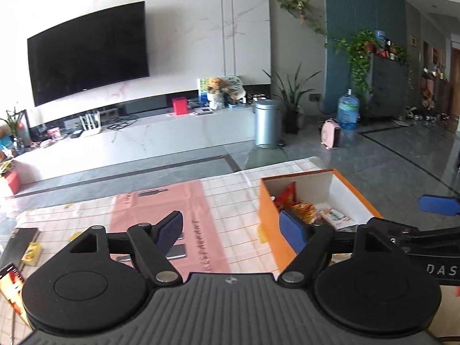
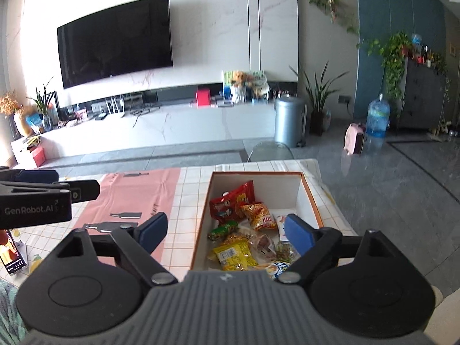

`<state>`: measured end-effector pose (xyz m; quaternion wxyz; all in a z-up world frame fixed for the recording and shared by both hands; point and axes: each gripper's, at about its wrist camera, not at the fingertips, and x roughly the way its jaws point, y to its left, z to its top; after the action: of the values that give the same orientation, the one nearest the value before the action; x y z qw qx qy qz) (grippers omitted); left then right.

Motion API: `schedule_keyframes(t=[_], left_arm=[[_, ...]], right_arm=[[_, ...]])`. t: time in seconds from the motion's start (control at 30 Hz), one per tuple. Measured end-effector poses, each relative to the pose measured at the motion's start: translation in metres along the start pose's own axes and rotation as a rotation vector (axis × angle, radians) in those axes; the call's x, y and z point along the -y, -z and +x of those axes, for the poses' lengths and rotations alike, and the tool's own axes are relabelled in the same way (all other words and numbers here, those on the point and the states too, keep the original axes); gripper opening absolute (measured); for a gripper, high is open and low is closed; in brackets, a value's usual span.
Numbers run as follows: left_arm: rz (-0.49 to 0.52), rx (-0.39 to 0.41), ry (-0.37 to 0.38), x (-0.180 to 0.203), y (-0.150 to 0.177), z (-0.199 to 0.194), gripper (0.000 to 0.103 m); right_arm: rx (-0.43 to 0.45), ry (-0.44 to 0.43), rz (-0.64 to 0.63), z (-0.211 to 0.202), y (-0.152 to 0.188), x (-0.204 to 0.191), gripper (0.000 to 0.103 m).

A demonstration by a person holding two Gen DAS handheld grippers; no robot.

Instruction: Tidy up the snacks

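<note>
We see the orange cardboard box with white inner walls (image 2: 309, 198) lying ahead of and just below the right claw (image 2: 224, 234), its long axis running away from us toward the wall; the loose snack packets (image 2: 244, 230) sit heaped in its near half, so the right claw is the nearer; the left claw (image 1: 233, 230) hovers to the box's left over the pink printed mat (image 1: 161, 210); both claws gape wide and grip nothing; one small yellow packet (image 1: 31, 254) lies well apart at the left of the white gridded cloth covering the surface (image 1: 230, 195); beyond stand a dark television (image 2: 115, 40) and a grey tiled floor (image 2: 388, 172).
</note>
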<state>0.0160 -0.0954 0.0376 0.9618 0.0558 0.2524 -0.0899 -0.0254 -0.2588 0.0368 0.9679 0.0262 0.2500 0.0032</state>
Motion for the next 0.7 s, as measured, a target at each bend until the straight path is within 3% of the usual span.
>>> schedule_keyframes(t=[0.17,0.4,0.7], left_arm=[[-0.034,-0.027,-0.012,-0.014,0.025,-0.009,0.090],[-0.045,-0.062,-0.049,-0.032,0.050,-0.009,0.090],[-0.051,-0.093,-0.047,-0.041,0.063,-0.007,0.090]], right_arm=[[0.001,0.050,-0.015,-0.010,0.023,-0.024,0.091],[-0.043,0.036,0.004,-0.008,0.049,-0.046,0.092],[-0.073,0.076,0.013,-0.002,0.053,-0.056,0.092]])
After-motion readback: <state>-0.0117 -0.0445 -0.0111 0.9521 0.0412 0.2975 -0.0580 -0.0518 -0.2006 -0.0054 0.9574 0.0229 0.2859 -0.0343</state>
